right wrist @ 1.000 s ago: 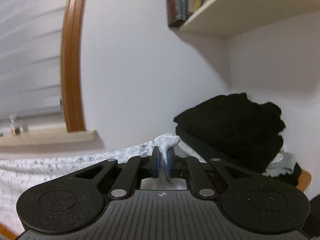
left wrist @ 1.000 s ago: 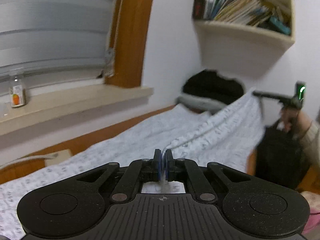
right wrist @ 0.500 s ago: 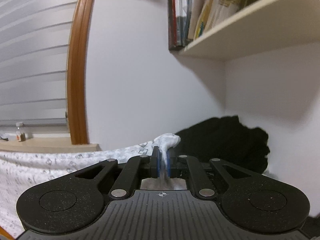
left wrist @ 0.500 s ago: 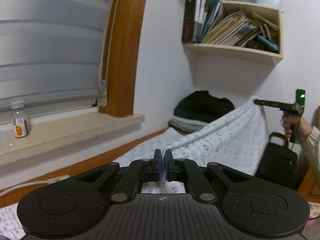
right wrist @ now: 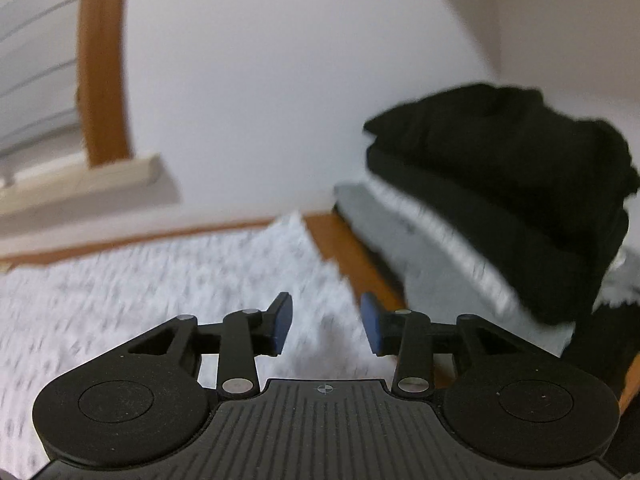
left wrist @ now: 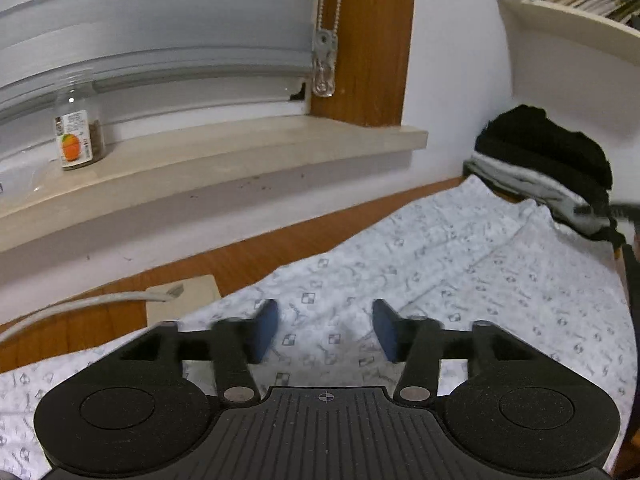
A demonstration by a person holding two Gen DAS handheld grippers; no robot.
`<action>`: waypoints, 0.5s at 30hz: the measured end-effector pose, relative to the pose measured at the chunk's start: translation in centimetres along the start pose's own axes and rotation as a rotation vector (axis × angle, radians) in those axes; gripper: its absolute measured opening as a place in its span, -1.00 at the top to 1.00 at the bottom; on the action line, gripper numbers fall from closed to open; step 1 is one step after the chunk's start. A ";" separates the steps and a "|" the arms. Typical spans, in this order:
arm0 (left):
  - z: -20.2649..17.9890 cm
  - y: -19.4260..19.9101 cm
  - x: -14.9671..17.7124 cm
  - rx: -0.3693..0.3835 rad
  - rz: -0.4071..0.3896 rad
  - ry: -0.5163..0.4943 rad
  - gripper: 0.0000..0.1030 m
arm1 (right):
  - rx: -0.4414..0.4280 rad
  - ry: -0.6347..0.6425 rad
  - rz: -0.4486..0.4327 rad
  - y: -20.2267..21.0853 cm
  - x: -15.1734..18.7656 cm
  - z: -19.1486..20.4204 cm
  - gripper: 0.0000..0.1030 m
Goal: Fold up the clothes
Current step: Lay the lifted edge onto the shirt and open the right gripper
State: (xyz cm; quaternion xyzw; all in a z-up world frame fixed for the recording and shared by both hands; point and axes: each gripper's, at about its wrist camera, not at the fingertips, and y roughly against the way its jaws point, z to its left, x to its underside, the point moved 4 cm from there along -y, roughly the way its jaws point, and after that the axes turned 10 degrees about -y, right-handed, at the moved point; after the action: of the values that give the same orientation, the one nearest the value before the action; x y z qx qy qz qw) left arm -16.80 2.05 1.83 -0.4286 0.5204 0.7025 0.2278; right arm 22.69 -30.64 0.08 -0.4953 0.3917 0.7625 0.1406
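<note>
Jaws now opening, patterned garment (left wrist: 460,264) released.

I see a thin printed cotton-like cloth (left wrist: 460,264), matt, on a smooth wooden floor (left wrist: 240,264); the sill (left wrist: 224,152) looks like polished stone.

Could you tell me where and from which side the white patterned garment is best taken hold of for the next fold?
Probably at its far right corner, near the stack of folded clothes. The white patterned garment lies flat on the wooden surface, and that corner shows a free edge against bare wood. Coming in low from the right should let the right gripper, whose jaws are opening, slide onto it.
</note>
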 end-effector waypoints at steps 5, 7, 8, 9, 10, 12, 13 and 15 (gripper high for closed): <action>-0.3 0.2 0.4 0.010 0.005 -0.021 -0.37 | 0.006 -0.052 0.030 1.3 3.2 -2.7 0.20; -0.2 0.2 0.5 0.009 0.010 -0.021 -0.45 | 0.036 -0.074 0.035 0.9 3.3 -3.6 0.20; 0.0 0.3 0.6 0.006 0.012 -0.019 -0.49 | 0.035 -0.079 0.031 1.0 3.2 -3.6 0.20; 0.2 0.6 0.7 0.002 0.013 -0.016 -0.51 | 0.025 -0.081 0.023 1.2 3.0 -3.3 0.20; 0.5 1.0 0.8 -0.003 0.012 -0.011 -0.52 | 0.017 -0.074 0.016 1.2 2.7 -2.7 0.20; 1.4 2.3 1.0 -0.011 0.007 0.003 -0.54 | -0.018 -0.037 0.016 1.5 2.2 -0.4 0.15; 2.0 3.2 1.2 -0.017 0.002 0.014 -0.56 | -0.043 -0.014 0.021 1.7 2.0 1.1 0.01; 3.3 5.6 2.0 -0.041 -0.007 0.030 -0.61 | -0.117 0.057 0.032 1.8 1.9 5.5 -0.14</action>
State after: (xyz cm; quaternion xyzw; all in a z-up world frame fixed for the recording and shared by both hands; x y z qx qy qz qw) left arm -23.32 2.86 3.45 -0.4456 0.5076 0.7058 0.2136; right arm 17.20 -28.11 0.40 -0.5178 0.3583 0.7719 0.0881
